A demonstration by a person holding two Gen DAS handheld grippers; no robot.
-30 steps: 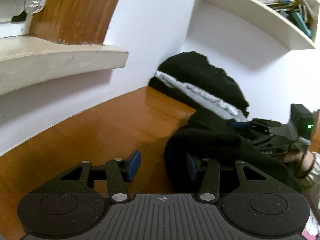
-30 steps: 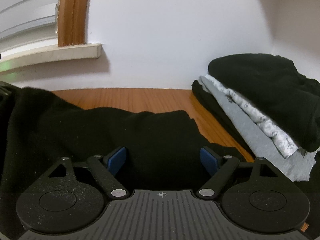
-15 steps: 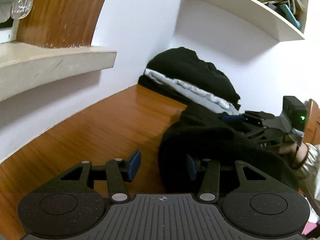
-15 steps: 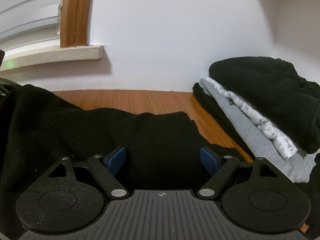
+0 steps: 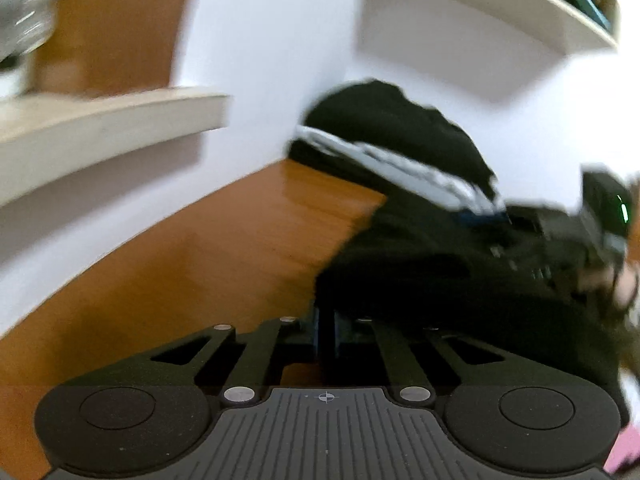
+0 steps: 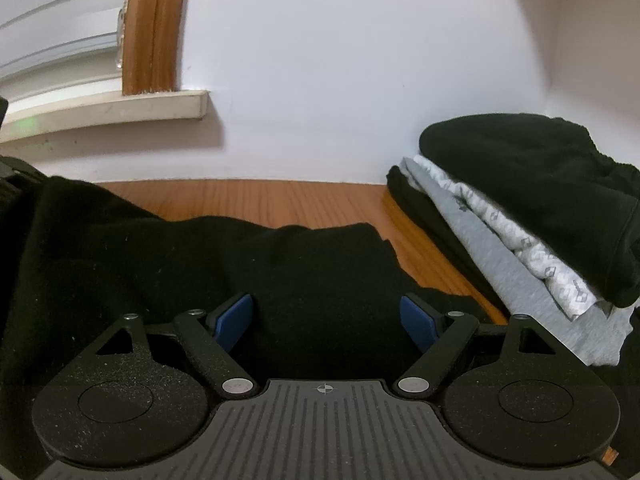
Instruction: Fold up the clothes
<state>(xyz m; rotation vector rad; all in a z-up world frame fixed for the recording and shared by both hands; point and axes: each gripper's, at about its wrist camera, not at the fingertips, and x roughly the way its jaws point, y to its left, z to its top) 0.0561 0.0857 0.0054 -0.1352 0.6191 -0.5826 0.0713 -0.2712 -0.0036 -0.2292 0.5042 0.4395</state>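
Observation:
A black garment (image 5: 440,280) lies bunched on the wooden tabletop (image 5: 220,248). My left gripper (image 5: 328,330) sits at the garment's left edge, jaws closing until the blue pads pinch the black cloth; this view is blurred. The right gripper (image 5: 560,232), held by a hand (image 5: 624,280), shows at the far right over the same garment. In the right wrist view, the right gripper (image 6: 326,316) stands open with its blue pads (image 6: 234,320) wide apart just above the black garment (image 6: 180,264), gripping nothing.
A stack of folded clothes (image 6: 520,208), black over grey and white, sits against the wall at the right, also the stack (image 5: 400,148) seen from the left. A window sill (image 6: 120,110) juts from the wall. A shelf with books (image 5: 540,4) hangs above.
The left gripper's jaws have closed from half open onto the garment's edge, and its view has shifted and blurred. The right gripper has stayed open and still.

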